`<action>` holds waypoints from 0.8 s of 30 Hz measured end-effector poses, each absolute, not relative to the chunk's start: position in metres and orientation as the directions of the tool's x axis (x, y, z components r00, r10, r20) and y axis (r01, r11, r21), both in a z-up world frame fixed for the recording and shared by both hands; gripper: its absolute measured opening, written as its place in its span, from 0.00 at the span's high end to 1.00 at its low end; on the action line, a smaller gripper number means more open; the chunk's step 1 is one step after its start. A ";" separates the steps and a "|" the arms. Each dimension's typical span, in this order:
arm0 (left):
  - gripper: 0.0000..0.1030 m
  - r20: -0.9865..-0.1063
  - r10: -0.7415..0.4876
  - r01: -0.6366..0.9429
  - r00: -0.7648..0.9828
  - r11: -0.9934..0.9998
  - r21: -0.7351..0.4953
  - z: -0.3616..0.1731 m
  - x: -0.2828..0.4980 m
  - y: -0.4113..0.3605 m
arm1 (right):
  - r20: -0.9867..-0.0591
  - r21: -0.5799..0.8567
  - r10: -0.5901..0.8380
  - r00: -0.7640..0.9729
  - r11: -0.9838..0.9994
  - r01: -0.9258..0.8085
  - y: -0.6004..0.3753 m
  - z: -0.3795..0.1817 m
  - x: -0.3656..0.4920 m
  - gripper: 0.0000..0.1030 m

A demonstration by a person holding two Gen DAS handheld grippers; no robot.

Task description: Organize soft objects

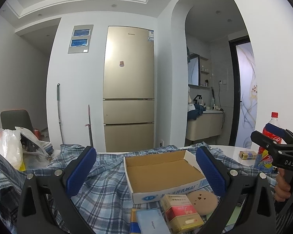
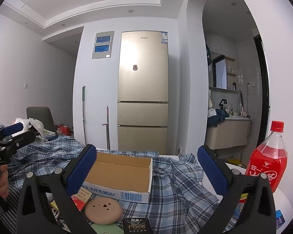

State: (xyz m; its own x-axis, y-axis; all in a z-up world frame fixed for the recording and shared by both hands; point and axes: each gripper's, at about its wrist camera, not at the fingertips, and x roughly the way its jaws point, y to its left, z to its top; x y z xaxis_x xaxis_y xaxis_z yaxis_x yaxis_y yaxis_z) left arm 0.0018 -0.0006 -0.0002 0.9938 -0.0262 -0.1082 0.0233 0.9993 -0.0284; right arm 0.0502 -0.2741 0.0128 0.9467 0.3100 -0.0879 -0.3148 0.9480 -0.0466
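The fridge (image 1: 128,89) stands against the far wall, straight ahead of both your grippers. Under them the plaid shirt (image 1: 105,177) spreads rumpled across the table (image 1: 232,152), reaching from the far left edge to the right side near the red bottle (image 2: 267,163). On the shirt sits the open cardboard box (image 1: 162,171) — empty inside as far as you can see.

Your left gripper (image 1: 146,171) has its blue pads wide apart and holds nothing; the box lies between its fingers in view, and the shirt runs beneath both. Your right gripper (image 2: 146,171) is just as wide apart and also empty; the box sits toward its left finger, with bare shirt folds under the middle and right.

Just in front of the box, on its near side, lies a round tan sponge (image 2: 103,213) with small holes, touching the shirt. Beside it in the left view is a red-and-gold carton (image 1: 180,211) and a pale blue pack (image 1: 151,221). A dark "Face" tissue pack (image 2: 136,225) lies at the bottom of the right view — near the sponge.
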 end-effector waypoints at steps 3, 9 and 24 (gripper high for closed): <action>0.00 -0.104 -0.029 0.027 0.994 0.999 -0.020 -0.001 0.002 -0.002 | -0.098 -0.045 0.312 0.945 0.947 -0.317 -0.275 0.012 0.052 0.00; 0.00 -0.086 -0.013 0.014 0.996 1.000 0.006 -0.002 -0.001 -0.007 | -0.105 -0.044 0.305 0.947 0.950 -0.311 -0.272 0.011 0.053 0.00; 0.00 -0.095 -0.012 0.013 0.995 1.000 0.004 -0.002 0.000 -0.006 | -0.105 -0.043 0.305 0.946 0.949 -0.311 -0.271 0.011 0.053 0.00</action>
State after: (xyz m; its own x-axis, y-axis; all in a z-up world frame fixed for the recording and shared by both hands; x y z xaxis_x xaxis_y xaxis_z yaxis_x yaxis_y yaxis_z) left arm -0.0003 -0.0059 -0.0015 0.9954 -0.0124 -0.0946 0.0128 0.9999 0.0041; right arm 0.0535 -0.2712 0.0107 0.9465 0.3053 -0.1047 -0.3110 0.9494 -0.0429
